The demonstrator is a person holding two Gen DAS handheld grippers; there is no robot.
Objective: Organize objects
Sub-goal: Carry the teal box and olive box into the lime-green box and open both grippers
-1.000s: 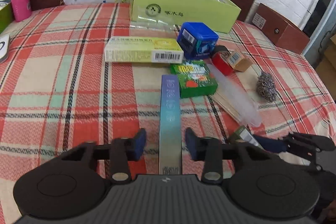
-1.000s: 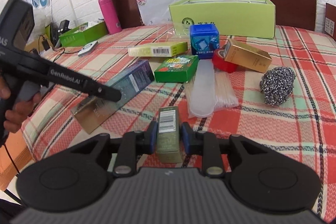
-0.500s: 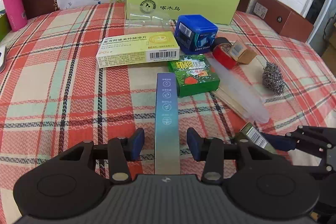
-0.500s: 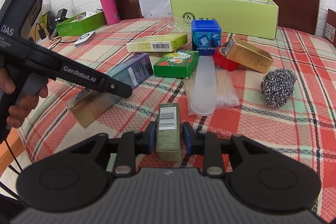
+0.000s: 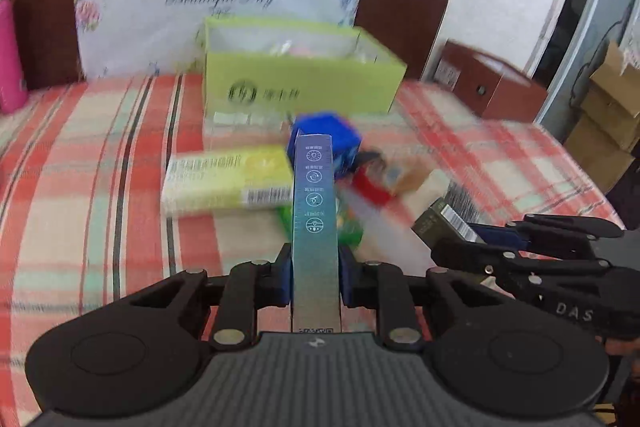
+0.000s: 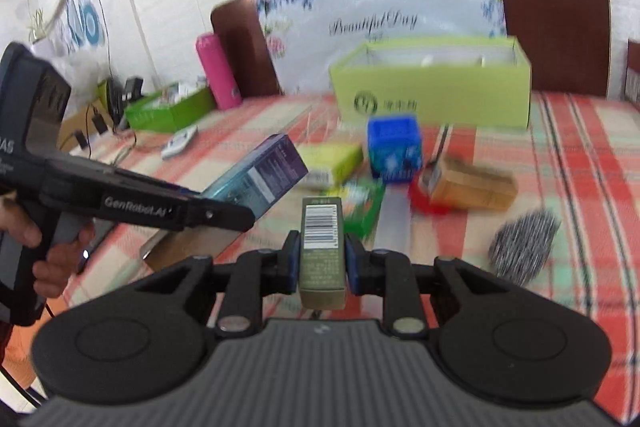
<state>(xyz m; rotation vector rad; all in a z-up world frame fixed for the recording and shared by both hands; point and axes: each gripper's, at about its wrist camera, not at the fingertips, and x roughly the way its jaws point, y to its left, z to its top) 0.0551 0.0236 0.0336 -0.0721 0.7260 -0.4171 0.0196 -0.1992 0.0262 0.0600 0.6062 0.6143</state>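
Motion blur smears items beside the green box (image 5: 304,83); its logo text unreadable; pink bottle (image 5: 10,55) cut off left of it.

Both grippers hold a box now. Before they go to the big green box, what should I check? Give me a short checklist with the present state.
1. Left gripper shut on the long blue box: ok.
2. Right gripper shut on the small olive box: ok.
3. Long blue box lifted off the table: ok, its far end is tilted up.
4. Big green box open on top: ok.
5. Free room inside it: cannot tell, blurred.
6. The two grippers apart from each other: ok, but close.
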